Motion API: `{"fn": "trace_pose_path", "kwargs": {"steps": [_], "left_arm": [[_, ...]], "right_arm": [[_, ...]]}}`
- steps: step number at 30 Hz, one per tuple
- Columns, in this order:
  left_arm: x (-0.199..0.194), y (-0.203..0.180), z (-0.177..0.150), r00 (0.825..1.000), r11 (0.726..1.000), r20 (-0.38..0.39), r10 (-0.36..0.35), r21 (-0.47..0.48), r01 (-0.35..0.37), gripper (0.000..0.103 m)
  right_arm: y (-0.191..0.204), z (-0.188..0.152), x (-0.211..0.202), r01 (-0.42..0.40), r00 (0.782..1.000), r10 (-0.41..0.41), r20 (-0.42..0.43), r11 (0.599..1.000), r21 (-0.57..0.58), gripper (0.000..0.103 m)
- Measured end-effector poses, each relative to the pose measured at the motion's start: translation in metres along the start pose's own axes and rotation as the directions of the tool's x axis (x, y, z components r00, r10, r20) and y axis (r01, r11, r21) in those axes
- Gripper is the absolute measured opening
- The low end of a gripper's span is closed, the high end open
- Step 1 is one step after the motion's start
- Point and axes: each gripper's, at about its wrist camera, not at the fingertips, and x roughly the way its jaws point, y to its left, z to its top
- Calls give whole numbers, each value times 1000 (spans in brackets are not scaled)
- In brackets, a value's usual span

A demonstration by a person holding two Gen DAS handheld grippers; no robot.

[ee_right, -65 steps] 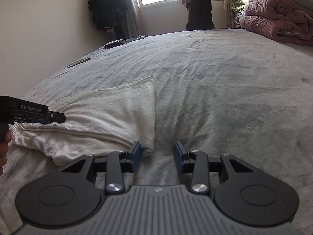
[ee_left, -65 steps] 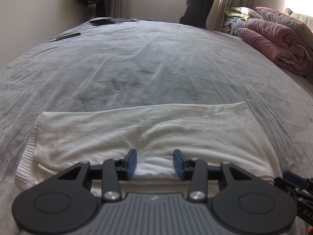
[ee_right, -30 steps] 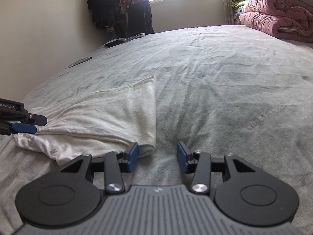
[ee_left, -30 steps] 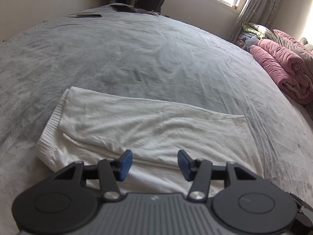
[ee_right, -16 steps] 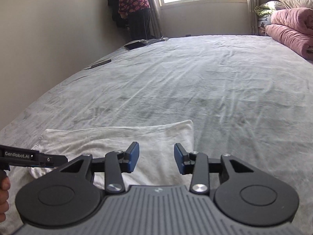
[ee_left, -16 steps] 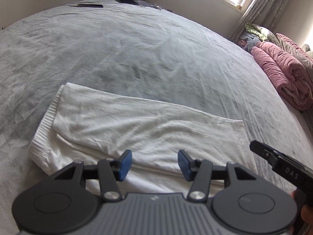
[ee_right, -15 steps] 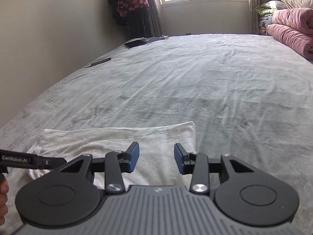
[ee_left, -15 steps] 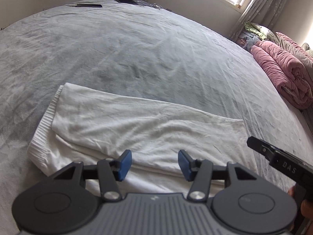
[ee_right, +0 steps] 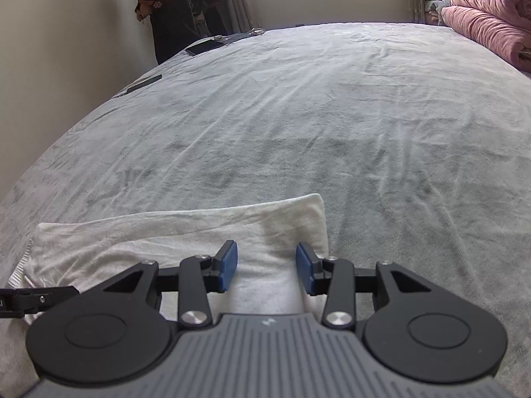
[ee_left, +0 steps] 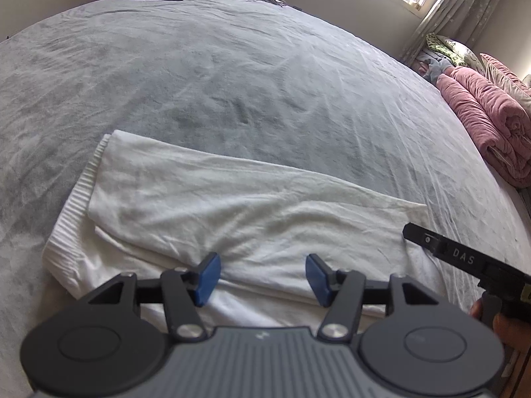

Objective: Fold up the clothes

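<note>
A white garment (ee_left: pixel 232 205), folded into a long band with a ribbed hem at its left end, lies flat on the grey bed (ee_left: pixel 265 83). My left gripper (ee_left: pixel 262 273) hovers over the band's near edge; its jaws are opening, the blue pads apart, with cloth lying below them and nothing gripped. In the right wrist view my right gripper (ee_right: pixel 266 267) stands open over the right end of the garment (ee_right: pixel 166 232), pads clear of the cloth. The right gripper (ee_left: pixel 464 258) also shows at the right edge of the left wrist view, and the left gripper (ee_right: pixel 39 298) at the left edge of the right wrist view.
Rolled pink quilts (ee_left: pixel 491 116) are stacked along the bed's right side. A dark tablet (ee_right: pixel 204 46) and a slim dark object (ee_right: pixel 144 83) lie near the far left edge. A person (ee_right: pixel 166 10) stands by the far wall. Wide bare bedspread (ee_right: pixel 365 132) stretches beyond the garment.
My right gripper has swung left from beside the garment to over its right end and now shows in the left view. The left jaws stand slightly wider. The person walked left.
</note>
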Motion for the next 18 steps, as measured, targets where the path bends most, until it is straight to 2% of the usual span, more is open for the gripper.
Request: {"fn": "trace_pose_path", "kwargs": {"steps": [12,18], "left_arm": [[0,3,0,1000,1000,-7,-12,-6,12,59],[-2,4,1,1000,1000,-8,-22,-21,21,59]], "right_arm": [[-9,5,17,5,1000,-5,1,998,55,45],[-16,-4,-9,-4,997,-9,79,986,165,46]]}}
